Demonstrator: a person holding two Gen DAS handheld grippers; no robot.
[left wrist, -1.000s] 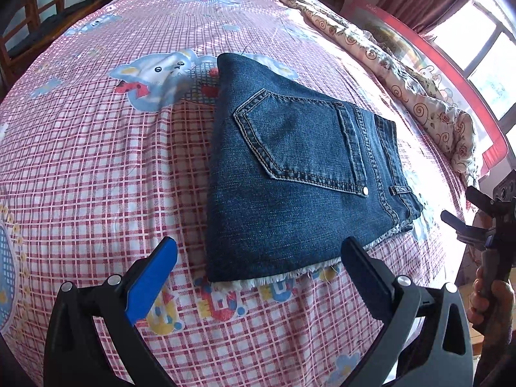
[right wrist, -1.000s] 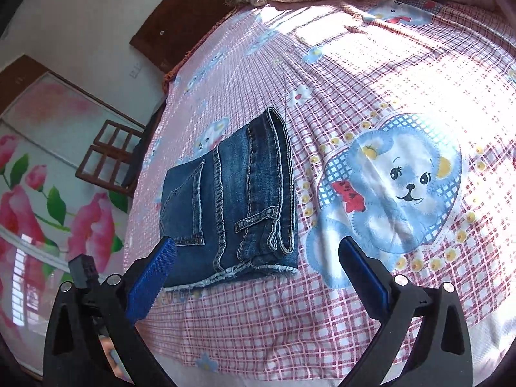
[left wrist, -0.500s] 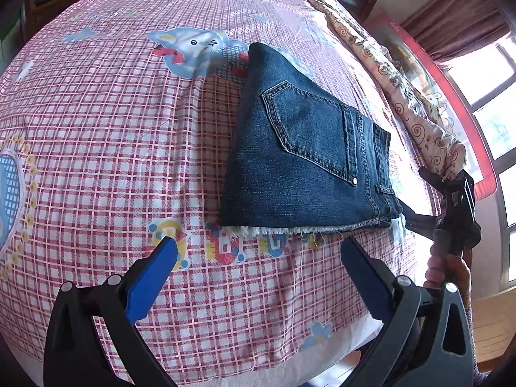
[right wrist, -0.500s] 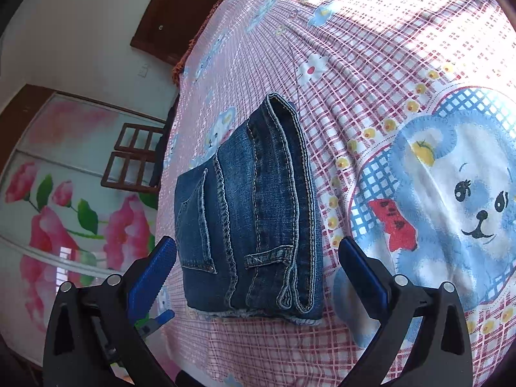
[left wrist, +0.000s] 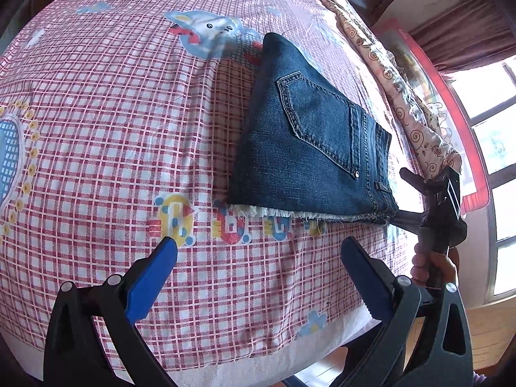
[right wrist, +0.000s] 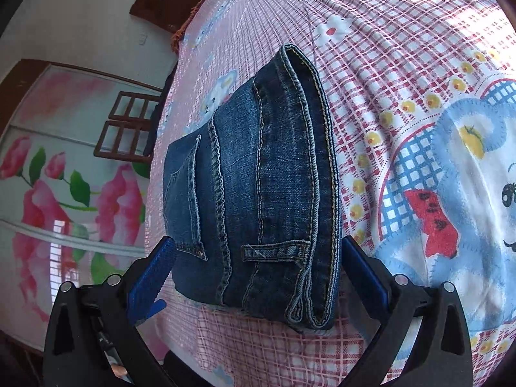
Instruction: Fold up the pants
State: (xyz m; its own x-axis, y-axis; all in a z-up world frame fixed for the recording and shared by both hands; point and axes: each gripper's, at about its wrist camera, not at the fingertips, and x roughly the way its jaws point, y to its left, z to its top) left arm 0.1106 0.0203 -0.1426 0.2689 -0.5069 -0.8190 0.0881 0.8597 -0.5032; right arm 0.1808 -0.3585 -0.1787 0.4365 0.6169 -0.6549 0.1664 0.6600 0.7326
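Two hand-held clamp grippers, black frames with blue finger pads

The left gripper (left wrist: 256, 251) has a matte black forked frame with triangular cut-outs in each arm; round silver screw heads sit in pairs near each finger root; its fingers (left wrist: 151, 277) carry smooth bright-blue pads tapering to a point; the right gripper (right wrist: 258, 259) is built the same, though the left-hand pad shows a ribbed, toothed blue face; seen from the left wrist camera, the right gripper (left wrist: 401, 193) is a slim black body with a small blue-and-white panel on its side; a hand (left wrist: 433, 266) wraps its dark handle.
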